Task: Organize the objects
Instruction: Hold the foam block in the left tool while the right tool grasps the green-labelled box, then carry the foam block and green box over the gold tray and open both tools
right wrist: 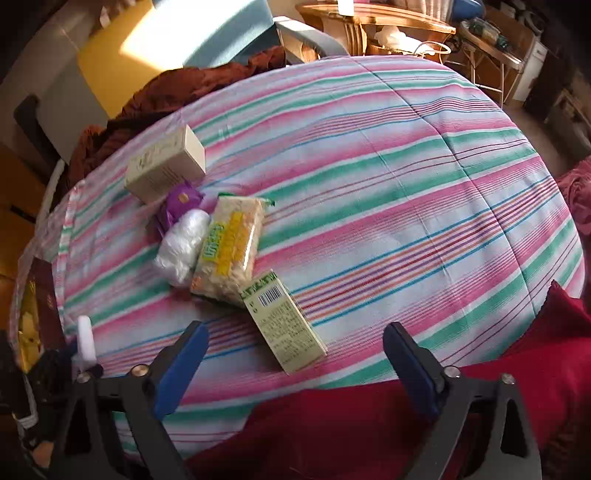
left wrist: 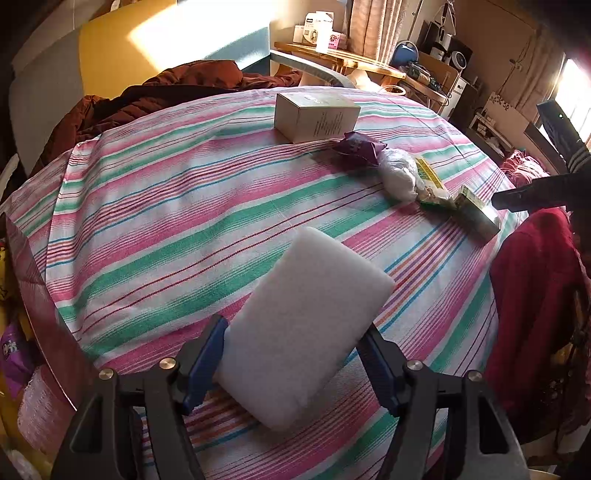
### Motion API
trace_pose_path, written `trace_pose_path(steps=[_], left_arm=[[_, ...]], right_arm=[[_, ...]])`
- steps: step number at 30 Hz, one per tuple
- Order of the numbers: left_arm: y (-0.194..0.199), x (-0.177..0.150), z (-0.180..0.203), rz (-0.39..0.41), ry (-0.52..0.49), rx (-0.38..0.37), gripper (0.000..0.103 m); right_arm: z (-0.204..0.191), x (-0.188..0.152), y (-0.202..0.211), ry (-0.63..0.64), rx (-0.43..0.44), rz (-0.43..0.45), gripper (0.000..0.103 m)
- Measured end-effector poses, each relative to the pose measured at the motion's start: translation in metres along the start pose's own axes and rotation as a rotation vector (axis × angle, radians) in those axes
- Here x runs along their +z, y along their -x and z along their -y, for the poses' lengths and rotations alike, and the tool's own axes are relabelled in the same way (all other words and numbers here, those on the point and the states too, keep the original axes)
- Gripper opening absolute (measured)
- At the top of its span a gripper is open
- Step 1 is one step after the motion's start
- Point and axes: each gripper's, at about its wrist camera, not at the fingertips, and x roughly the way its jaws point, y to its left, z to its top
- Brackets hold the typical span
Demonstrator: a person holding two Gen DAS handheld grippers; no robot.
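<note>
gripping a white sponge (left wrist: 303, 325), left tongs (left wrist: 295, 363); right tongs (right wrist: 295, 369) gape empty.

Both grippers, the left gripper (left wrist: 291, 363) and the right gripper (right wrist: 295, 369), have black angular frames, blue padded fingers (right wrist: 410, 373) and silver round screws (left wrist: 167, 363).

1. Striped cloth (left wrist: 155, 206), pink, green and white, covers the work surface.
2. Yellow wall (left wrist: 110, 48) behind it, with a bright sunlight patch.
3. Brown quilted fabric (left wrist: 155, 92) heaped at the far edge.
4. Wooden table (left wrist: 343, 59) at the back, crowded with boxes and clutter.
5. Curtain (left wrist: 373, 22) hangs above it.
6. Bright window (left wrist: 572, 85) at far right.
7. Red cloth (right wrist: 369, 428) lies at the near edge.
</note>
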Motion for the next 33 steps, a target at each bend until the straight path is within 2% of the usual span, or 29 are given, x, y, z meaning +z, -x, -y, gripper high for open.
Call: trace_pose_path(steps=[1,5,6,8,9,10,13,19,23,27,33], left_arm=[[0.0,0.0,0.0,0.001,0.001,0.002,0.072],[-0.001,0.0,-0.001,0.004,0.014,0.008,0.072],[-0.001,0.0,-0.001,0.006,0.013,0.009,0.072],[-0.001,-0.002,0.0,0.011,0.002,0.014,0.072],[-0.001,-0.002,0.001,0.016,-0.002,0.017,0.071],[0.0,-0.003,0.001,0.021,0.002,0.018,0.071],[0.008,-0.005,-0.001,0.044,0.022,0.012,0.071],[0.029,-0.017,-0.007,0.067,0.064,-0.009,0.07],[0.051,-0.025,-0.008,0.107,0.087,-0.018,0.07],[0.079,-0.031,-0.015,0.164,0.12,-0.02,0.07],[0.131,-0.045,-0.051,0.264,0.219,0.018,0.07]], right_arm=[[-0.001,-0.001,-0.003,0.023,-0.014,-0.021,0.077],[-0.016,0.002,-0.022,0.124,-0.084,-0.087,0.071],[-0.02,0.003,-0.026,0.145,-0.101,-0.096,0.065],[-0.027,0.007,-0.034,0.194,-0.132,-0.119,0.049],[-0.03,0.007,-0.039,0.218,-0.155,-0.136,0.036],[-0.032,0.006,-0.043,0.239,-0.18,-0.156,0.03],[-0.033,0.003,-0.041,0.253,-0.189,-0.14,0.03],[-0.016,-0.006,-0.017,0.168,-0.146,-0.036,0.03],[-0.024,-0.011,0.012,0.135,-0.067,0.072,0.03],[-0.063,-0.01,0.033,0.18,0.023,0.165,0.03],[-0.155,-0.024,0.041,0.309,0.187,0.2,0.03]])
